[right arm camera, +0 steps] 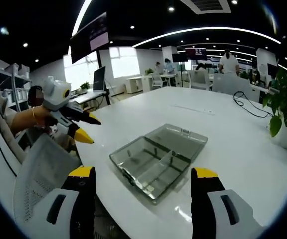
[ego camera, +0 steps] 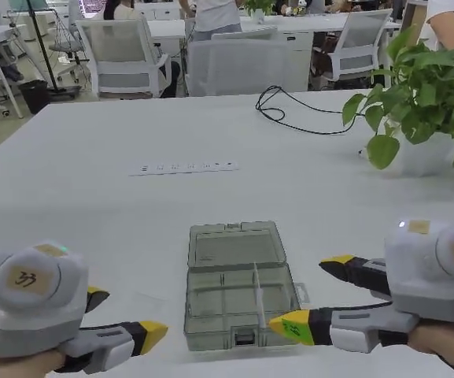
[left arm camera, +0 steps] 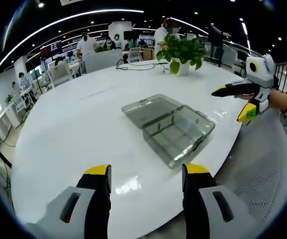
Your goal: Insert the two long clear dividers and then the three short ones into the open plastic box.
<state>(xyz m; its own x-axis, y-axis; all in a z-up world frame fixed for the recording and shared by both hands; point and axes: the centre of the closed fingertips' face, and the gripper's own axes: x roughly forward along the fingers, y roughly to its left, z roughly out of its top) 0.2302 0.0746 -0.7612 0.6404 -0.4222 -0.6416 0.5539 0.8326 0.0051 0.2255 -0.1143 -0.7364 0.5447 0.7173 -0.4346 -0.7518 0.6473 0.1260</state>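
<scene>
Head view: the smoky clear plastic box (ego camera: 241, 285) lies open on the white table (ego camera: 132, 205), its lid flat on the far side and one clear divider strip (ego camera: 257, 295) upright in its tray. The left gripper (ego camera: 124, 315) and right gripper (ego camera: 311, 294) flank it, both spread and empty. A potted green plant (ego camera: 431, 94) stands far right.

Left gripper view: its jaws gape, with the box (left arm camera: 170, 124) ahead.

Right gripper view: its jaws stand apart, holding nothing, with the box (right arm camera: 155, 157) ahead.

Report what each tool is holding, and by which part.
Nothing is held. The left tool and the right tool both stand open and empty, short of the plastic box.
</scene>
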